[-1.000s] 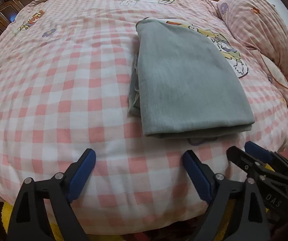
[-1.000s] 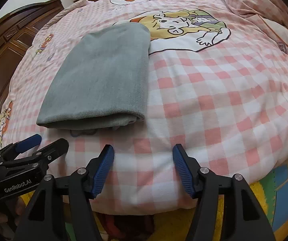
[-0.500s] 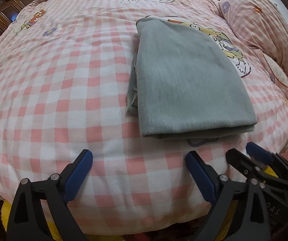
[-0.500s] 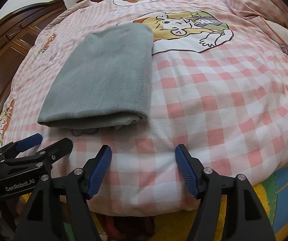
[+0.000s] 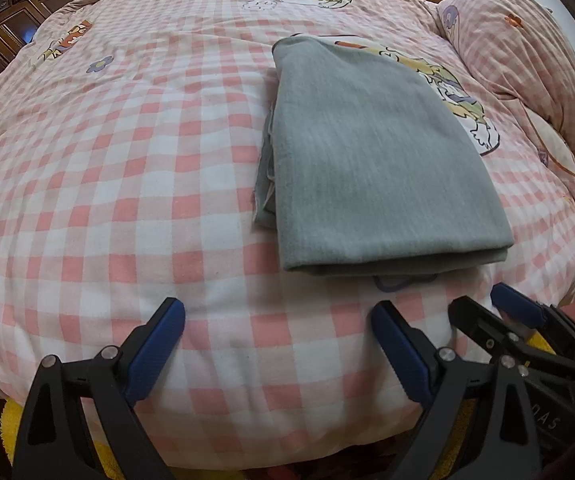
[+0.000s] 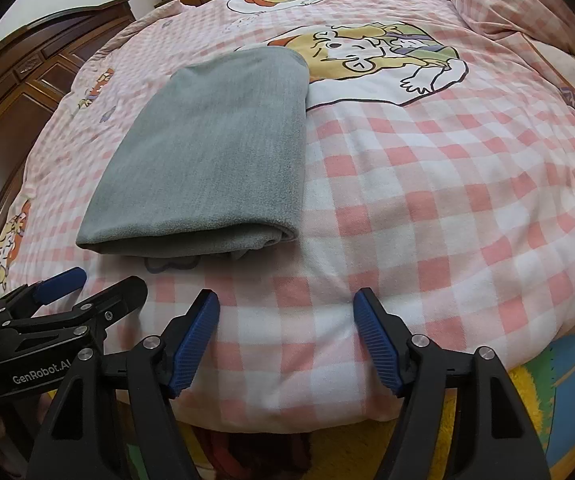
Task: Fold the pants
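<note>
The grey pants (image 5: 375,160) lie folded into a flat rectangle on the pink-checked bed (image 5: 127,160), folded edge toward me. In the right wrist view the same pants (image 6: 215,160) sit left of centre. My left gripper (image 5: 277,320) hangs open over the bed's near edge, left of the fold, holding nothing. My right gripper (image 6: 285,312) is open too, to the right of the pants and clear of them. Each gripper shows in the other's view: the right gripper (image 5: 487,308) at lower right, the left gripper (image 6: 99,280) at lower left.
A checked pillow (image 5: 527,60) rests at the bed's far right. Cartoon prints (image 6: 371,56) mark the duvet beside the pants. Dark wooden furniture (image 6: 27,92) stands along the left. A yellow mat (image 6: 527,392) shows on the floor below the bed edge.
Both grippers have drawn back slightly from the bed, staying open. The pants have not moved.
</note>
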A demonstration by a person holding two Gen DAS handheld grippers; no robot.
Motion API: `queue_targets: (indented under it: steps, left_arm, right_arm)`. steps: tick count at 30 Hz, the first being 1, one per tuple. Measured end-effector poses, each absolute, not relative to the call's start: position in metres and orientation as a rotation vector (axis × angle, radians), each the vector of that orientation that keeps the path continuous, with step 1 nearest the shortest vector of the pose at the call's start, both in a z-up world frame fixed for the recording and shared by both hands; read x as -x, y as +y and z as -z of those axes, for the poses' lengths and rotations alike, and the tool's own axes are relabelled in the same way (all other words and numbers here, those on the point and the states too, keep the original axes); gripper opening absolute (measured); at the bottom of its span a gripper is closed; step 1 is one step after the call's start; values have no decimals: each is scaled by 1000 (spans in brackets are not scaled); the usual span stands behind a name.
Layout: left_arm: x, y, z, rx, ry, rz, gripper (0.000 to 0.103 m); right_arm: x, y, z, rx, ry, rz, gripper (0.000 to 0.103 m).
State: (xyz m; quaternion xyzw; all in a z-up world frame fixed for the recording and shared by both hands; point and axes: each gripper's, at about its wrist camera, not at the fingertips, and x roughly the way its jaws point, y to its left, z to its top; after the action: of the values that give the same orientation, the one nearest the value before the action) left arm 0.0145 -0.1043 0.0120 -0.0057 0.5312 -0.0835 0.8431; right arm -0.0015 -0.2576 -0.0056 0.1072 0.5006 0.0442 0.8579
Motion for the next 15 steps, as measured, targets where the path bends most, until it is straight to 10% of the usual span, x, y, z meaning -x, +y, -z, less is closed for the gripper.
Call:
queue_targets:
  steps: [15]
  left_arm:
    - [-14, -104, -12, 12, 1121, 176, 97]
  right_arm:
    - [2, -257, 6, -225, 1051, -93, 72]
